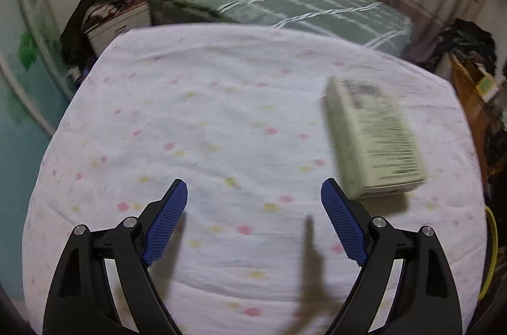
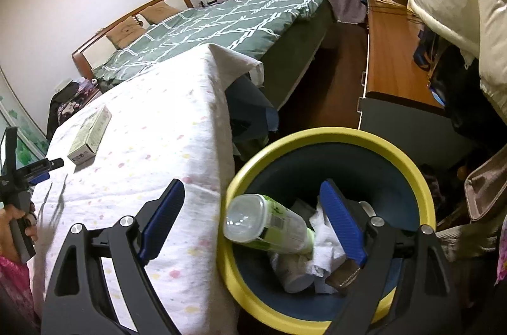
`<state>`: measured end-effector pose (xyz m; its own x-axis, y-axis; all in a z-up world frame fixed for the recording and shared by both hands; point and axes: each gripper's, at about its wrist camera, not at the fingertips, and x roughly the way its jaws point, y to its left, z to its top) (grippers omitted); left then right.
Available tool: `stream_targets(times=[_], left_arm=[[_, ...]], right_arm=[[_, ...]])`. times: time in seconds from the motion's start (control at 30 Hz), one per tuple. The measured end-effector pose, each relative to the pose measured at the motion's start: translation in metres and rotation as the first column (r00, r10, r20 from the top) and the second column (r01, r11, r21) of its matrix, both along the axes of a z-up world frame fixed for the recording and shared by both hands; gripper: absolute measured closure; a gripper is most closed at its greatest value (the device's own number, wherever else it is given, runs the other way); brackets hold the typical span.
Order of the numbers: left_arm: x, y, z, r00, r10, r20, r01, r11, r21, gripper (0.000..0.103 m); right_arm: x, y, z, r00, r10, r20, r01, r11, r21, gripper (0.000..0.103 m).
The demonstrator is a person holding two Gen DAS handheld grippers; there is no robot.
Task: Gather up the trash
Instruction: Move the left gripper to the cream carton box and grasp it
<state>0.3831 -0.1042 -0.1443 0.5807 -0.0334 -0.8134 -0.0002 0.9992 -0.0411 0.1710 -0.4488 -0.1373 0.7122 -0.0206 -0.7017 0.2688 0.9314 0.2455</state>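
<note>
Trash here is a pale green box (image 1: 374, 138) lying flat near the desk's (image 1: 221, 119) right edge, just ahead of the left claw (image 1: 253, 202), which gapes wide and empty. The right claw (image 2: 253, 202), equally wide and empty, hangs over the yellow-rimmed bin (image 2: 408, 164) holding a plastic bottle (image 2: 269, 224) and crumpled paper (image 2: 326, 243).

One carton (image 1: 374, 135) lies on the tabletop (image 1: 221, 119) near its right edge; one bin (image 2: 326, 141) holds one bottle (image 2: 266, 224) (plus crumpled tissues (image 2: 326, 240), uncountable).
</note>
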Motion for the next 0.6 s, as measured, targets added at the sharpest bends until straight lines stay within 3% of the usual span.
stream_targets(times=[0.17,0.3,0.47,0.6], left_arm=[[0.009,-0.045,0.003,0.995,-0.1,-0.005,0.1,0.994,-0.036,0.017],[0.015,-0.078,0.013,0.992,-0.124,0.008,0.124,0.991,-0.047,0.017],[0.028,-0.096,0.025,0.998,-0.062,-0.011,0.06,0.993,-0.102,0.016],[0.048,-0.109,0.021,0.999,0.013,-0.04,-0.015,0.998,-0.063,0.015]], right_arm=[[0.002,0.004,0.003,1.0,0.004,-0.002,-0.004,1.0,-0.007,0.02],[0.002,0.001,0.001,1.0,0.002,-0.01,-0.002,1.0,-0.009,0.02],[0.001,-0.007,-0.004,1.0,-0.007,-0.011,0.007,1.0,0.008,0.02],[0.004,-0.012,-0.009,1.0,0.0,-0.011,0.001,1.0,0.029,0.02]])
